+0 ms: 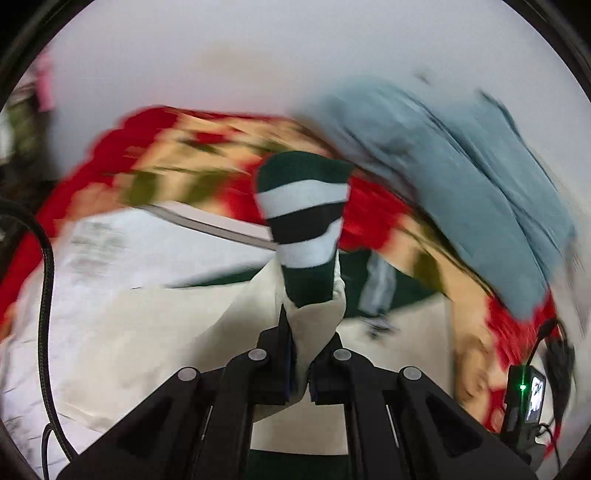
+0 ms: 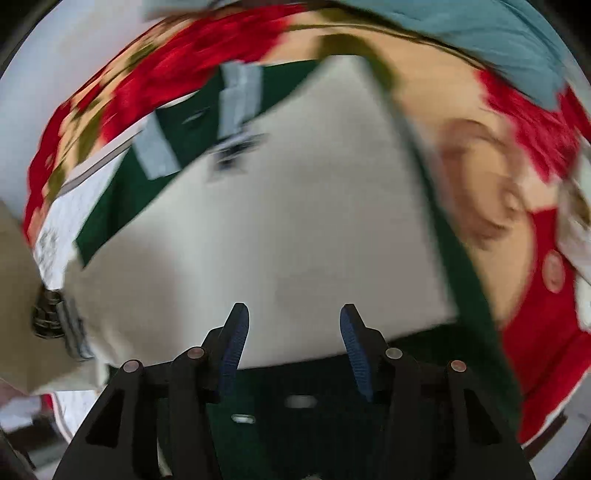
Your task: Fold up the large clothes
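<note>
A cream and dark green garment (image 2: 288, 206) lies spread on a red patterned blanket (image 2: 207, 48). My left gripper (image 1: 301, 354) is shut on the garment's cream sleeve (image 1: 314, 325), whose green and white striped cuff (image 1: 303, 218) stands up beyond the fingertips. My right gripper (image 2: 293, 321) is open and empty, hovering over the cream body near its dark green hem (image 2: 295, 391). The green collar area with grey bands (image 2: 236, 96) lies at the far side. Both views are blurred by motion.
A grey-blue cloth (image 1: 461, 177) lies on the blanket at the right and shows in the right wrist view (image 2: 480, 29) at the top. A white printed cloth (image 1: 96, 251) lies at the left. A small black device with a green light (image 1: 524, 398) sits at the right.
</note>
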Motion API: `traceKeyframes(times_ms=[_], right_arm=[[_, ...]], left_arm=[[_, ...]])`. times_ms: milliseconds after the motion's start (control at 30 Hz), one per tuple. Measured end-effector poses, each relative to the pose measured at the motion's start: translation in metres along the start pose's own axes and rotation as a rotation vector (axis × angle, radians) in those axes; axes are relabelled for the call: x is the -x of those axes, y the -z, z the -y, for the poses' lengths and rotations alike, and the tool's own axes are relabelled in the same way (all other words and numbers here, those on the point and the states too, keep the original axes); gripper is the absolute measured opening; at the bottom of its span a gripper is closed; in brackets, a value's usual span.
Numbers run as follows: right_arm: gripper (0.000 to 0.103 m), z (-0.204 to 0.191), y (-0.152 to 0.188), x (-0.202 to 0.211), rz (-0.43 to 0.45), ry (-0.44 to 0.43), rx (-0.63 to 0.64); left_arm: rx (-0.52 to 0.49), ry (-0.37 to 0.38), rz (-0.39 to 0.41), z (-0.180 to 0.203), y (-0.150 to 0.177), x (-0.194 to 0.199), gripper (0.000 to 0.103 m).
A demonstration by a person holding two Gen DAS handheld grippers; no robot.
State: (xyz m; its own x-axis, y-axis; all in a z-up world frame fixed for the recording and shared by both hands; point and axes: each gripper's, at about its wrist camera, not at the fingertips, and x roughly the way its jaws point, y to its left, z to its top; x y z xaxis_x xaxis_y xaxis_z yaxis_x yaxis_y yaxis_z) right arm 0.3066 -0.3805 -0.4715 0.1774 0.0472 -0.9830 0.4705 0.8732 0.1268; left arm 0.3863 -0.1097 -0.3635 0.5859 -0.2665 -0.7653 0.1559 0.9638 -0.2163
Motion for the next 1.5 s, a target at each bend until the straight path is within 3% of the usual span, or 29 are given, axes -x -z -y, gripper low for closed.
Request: traceKeyframes(times_ms=[167,267,367,400,500,667,800,967,1033,1133,1200,1233,1400,1500], right_arm=[[0.054,0.081,0.008,0.002,-0.005,0.040,-0.080],[0.054,0.118,0.015,-0.001,-0.014,0.049,-0.116],[0.054,0.141,0.019,-0.002,-0.018,0.040,-0.140],[0.054,0.146,0.020,-0.002,-0.015,0.036,-0.142],[0.054,0.159,0.019,0.002,0.000,0.019,-0.145],[0.056,0.163,0.008,0.029,0.056,-0.062,-0.151],[0.065,0.139,-0.013,0.045,0.094,-0.225,-0.142],[0.066,0.082,-0.050,0.015,0.043,-0.359,-0.088],[0.066,0.062,-0.059,-0.005,-0.001,-0.336,-0.062],[0.066,0.026,-0.066,-0.054,-0.133,-0.262,0.019],[0.035,0.014,-0.064,-0.064,-0.128,-0.239,0.081],[0.006,0.008,-0.062,-0.063,-0.108,-0.196,0.121],[0.006,0.036,-0.071,-0.018,0.103,-0.064,0.036],[0.006,0.061,-0.083,-0.039,0.008,-0.044,-0.013]], left_arm=[[-0.122,0.072,-0.133,0.097,0.031,-0.071,0.004],[-0.170,0.076,-0.208,0.125,0.044,-0.096,0.008],[-0.214,0.029,-0.263,0.144,0.056,-0.114,0.011],[-0.224,0.022,-0.273,0.146,0.059,-0.116,0.022],[-0.213,0.062,-0.283,0.150,0.063,-0.110,0.103],[-0.188,0.075,-0.248,0.138,0.064,-0.074,0.103],[-0.110,-0.010,-0.214,0.095,0.067,-0.041,0.103],[0.032,-0.291,-0.185,0.007,0.077,-0.014,0.103],[0.082,-0.416,-0.194,-0.033,0.083,-0.014,0.103],[0.165,-0.534,-0.243,-0.082,0.093,-0.019,0.103],[0.201,-0.580,-0.248,-0.101,0.096,-0.017,0.103],[0.213,-0.604,-0.246,-0.110,0.097,-0.016,0.103],[0.212,-0.652,-0.257,-0.127,0.112,-0.006,0.103],[0.183,-0.658,-0.297,-0.131,0.128,-0.007,0.103]])
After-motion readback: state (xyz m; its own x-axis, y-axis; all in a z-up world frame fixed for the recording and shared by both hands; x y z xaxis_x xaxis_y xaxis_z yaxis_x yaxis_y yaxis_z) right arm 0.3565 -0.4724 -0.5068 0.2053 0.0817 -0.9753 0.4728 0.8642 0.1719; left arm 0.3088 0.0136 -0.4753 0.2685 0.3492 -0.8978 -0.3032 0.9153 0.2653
